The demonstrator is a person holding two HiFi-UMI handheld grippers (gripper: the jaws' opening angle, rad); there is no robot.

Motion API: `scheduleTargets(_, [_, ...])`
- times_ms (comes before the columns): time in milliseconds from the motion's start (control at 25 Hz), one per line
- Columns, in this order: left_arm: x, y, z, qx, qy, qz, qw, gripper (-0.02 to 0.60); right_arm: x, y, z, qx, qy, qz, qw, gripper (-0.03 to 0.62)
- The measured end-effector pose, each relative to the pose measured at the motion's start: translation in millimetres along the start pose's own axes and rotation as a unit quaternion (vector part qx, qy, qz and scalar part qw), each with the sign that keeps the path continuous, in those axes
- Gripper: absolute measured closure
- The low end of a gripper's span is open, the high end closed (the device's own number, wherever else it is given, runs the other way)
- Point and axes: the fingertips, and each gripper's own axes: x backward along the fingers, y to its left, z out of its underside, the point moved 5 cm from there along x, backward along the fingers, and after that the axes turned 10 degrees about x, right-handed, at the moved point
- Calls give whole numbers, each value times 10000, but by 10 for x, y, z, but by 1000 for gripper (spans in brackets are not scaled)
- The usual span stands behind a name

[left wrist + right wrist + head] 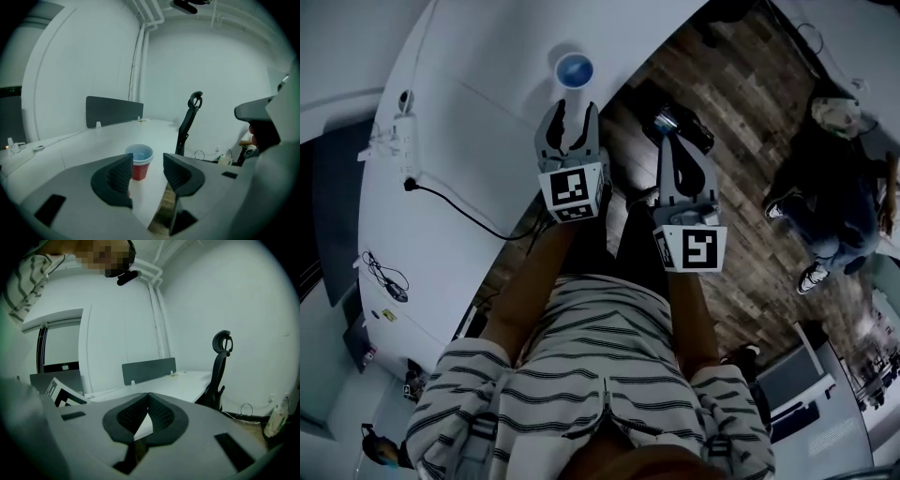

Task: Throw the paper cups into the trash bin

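A: What is seen, from the room down?

B: A white-walled office is shown, with a white desk (469, 122) beside wood flooring (741, 112). A red paper cup (138, 161) is stood upright near the desk's edge. It is framed just ahead of the left gripper (146, 164), whose jaws are parted and not touching it. The right gripper (148, 401) is seen closed on nothing.

A: How should the cup be taken?

B: It is judged light and easily crushed, so its wall should be pinched gently below the rim.
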Motion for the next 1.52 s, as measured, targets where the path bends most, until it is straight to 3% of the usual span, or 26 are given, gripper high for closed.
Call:
scheduleTargets(440, [-366,240,283,47,335,-307,9990,289,28,39,257,-22,215,68,9997,585])
scheduleTargets(760, [-615,372,347,121,499,-220,9984,251,5,131,355,-40,305,78,9995,584])
scheduleTargets(1280, [-888,414,305,-44,477,-46,9988,252,-32,127,478,-86,426,233,9988,585])
scheduleTargets(1520, [-876,371,235,-78,352,38,9993,291,0,65,506,-94,451,363,9983,585])
